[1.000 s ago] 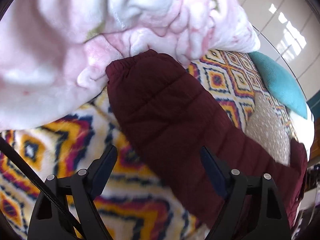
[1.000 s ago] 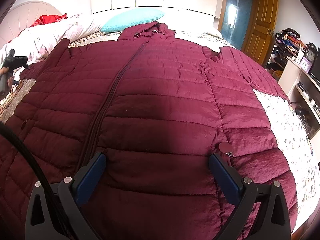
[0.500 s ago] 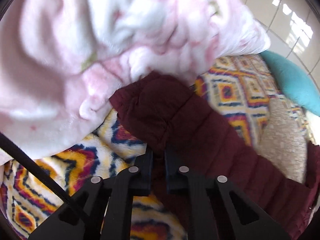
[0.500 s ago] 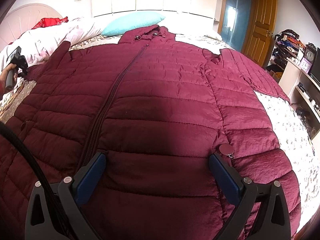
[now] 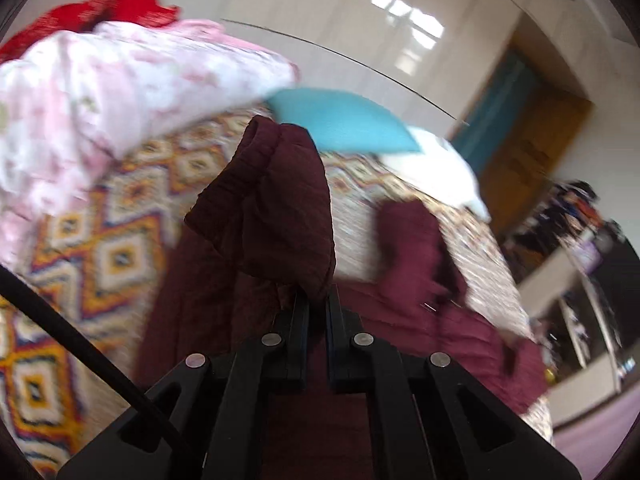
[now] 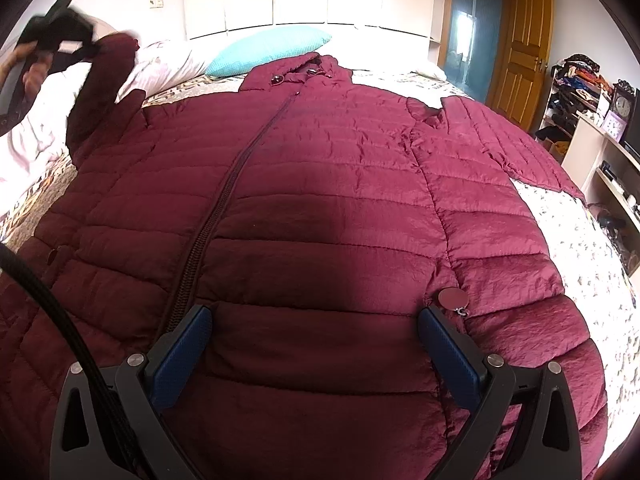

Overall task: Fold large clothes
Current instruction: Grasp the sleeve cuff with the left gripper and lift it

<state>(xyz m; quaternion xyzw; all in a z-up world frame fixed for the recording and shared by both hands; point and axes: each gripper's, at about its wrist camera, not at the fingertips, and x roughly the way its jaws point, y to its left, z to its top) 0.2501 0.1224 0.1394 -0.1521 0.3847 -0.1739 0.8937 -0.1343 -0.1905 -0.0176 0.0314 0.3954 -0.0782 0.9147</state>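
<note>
A maroon quilted jacket [image 6: 320, 208] lay spread front-up and zipped across most of the bed [image 6: 592, 272], collar toward the headboard, one sleeve [image 6: 520, 148] flat at the far right, as folding had barely begun. The other sleeve [image 5: 276, 200] hung bunched above the patterned bedspread [image 5: 100, 248], its cuff pinched in the left gripper [image 5: 318, 300], whose jaws were closed tight on the fabric; that sleeve looked set to be laid over the jacket's chest. The right sleeve, the sides and the hem all lay unfolded. The right gripper [image 6: 316, 340] hovered over the lower front with its jaws wide and nothing between them. A rumpled pink blanket [image 5: 100, 92] heaped at the bed's left edge crowded the lifted sleeve, while a teal pillow [image 6: 272, 50] sat clear just above the collar. A wooden door [image 6: 524, 44] and cluttered shelves [image 6: 600, 148] stood at right.
</note>
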